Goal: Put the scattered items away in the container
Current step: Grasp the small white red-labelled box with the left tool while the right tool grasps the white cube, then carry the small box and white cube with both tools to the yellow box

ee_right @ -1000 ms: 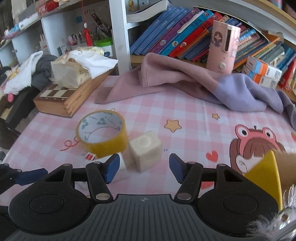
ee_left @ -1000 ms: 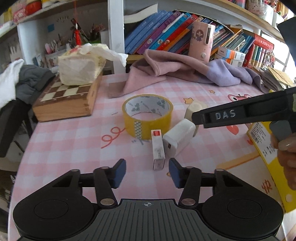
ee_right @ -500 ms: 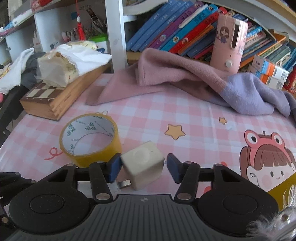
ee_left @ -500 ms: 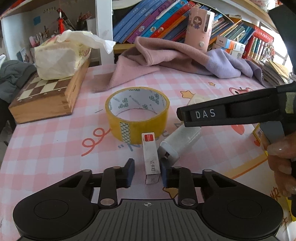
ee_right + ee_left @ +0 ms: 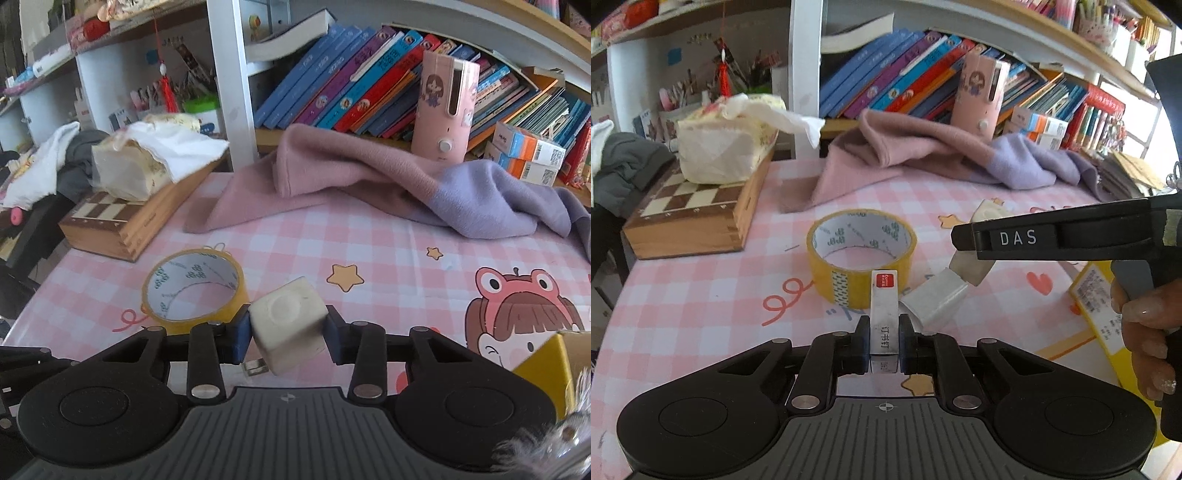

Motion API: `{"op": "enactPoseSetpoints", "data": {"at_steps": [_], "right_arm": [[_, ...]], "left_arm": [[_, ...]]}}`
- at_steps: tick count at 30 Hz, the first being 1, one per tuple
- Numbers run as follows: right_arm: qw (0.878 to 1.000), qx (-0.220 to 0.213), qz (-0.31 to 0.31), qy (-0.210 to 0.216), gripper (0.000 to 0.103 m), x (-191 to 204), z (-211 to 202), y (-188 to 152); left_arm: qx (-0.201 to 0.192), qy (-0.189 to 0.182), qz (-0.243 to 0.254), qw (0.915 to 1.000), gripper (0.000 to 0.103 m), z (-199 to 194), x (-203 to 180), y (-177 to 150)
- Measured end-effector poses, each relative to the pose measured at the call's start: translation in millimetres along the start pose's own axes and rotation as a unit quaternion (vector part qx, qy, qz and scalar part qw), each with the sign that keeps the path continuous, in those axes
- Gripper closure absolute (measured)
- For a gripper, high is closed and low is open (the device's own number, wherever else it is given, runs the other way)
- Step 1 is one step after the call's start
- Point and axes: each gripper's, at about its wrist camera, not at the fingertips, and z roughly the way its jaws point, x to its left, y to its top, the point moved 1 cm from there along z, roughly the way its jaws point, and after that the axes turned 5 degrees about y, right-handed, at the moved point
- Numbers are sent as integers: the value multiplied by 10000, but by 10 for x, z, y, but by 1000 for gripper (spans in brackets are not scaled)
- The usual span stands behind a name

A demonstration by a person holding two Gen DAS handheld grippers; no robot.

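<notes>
Nothing is in the yellow cardboard box (image 5: 546,363) yet: left hand-held gripper (image 5: 884,338) clamps the slim white staple box (image 5: 884,314), right hand-held gripper (image 5: 286,334) is closing on the cream cube charger (image 5: 288,321); the yellow tape roll (image 5: 860,254) waits on the tabletop (image 5: 701,295).

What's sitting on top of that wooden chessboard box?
A crumpled tissue pack with a white tissue sticking out rests on the chessboard box. The squares beneath the pack are covered.

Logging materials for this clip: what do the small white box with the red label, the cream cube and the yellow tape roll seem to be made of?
Small white box with the red label: looks like printed cardboard, matte, with crisp folded edges. Cream cube-shaped block: probably moulded plastic, smooth, slightly yellowed, with a round recess on one face. Yellow tape roll: glossy translucent plastic film on a printed white core, likely card.
</notes>
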Motion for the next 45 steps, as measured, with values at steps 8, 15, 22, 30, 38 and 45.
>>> {"op": "enactPoseSetpoints", "data": {"at_steps": [8,15,22,30,38,45], "right_arm": [[9997,-198,-18,146,65,92,-391,-37],[9994,-241,-44,232,65,152,-731,-189],[9989,-74,-222,415,65,233,-1078,-476],[9980,101,-313,544,65,393,-1443,-891],[9965,245,-342,723,65,624,-1749,-1286],[9963,209,-372,750,65,782,-2130,-1599]], "left_arm": [[-212,-23,-61,9998,90,-351,-58,-68],[-348,-13,-55,9994,90,-664,-112,-195],[-350,10,-37,9994,90,-1008,-120,-443],[-315,-123,-41,9994,90,-1405,-179,-738],[-371,-186,-71,9991,90,-1800,-232,-1015],[-502,-234,-64,9984,90,-2218,-301,-1296]]}}
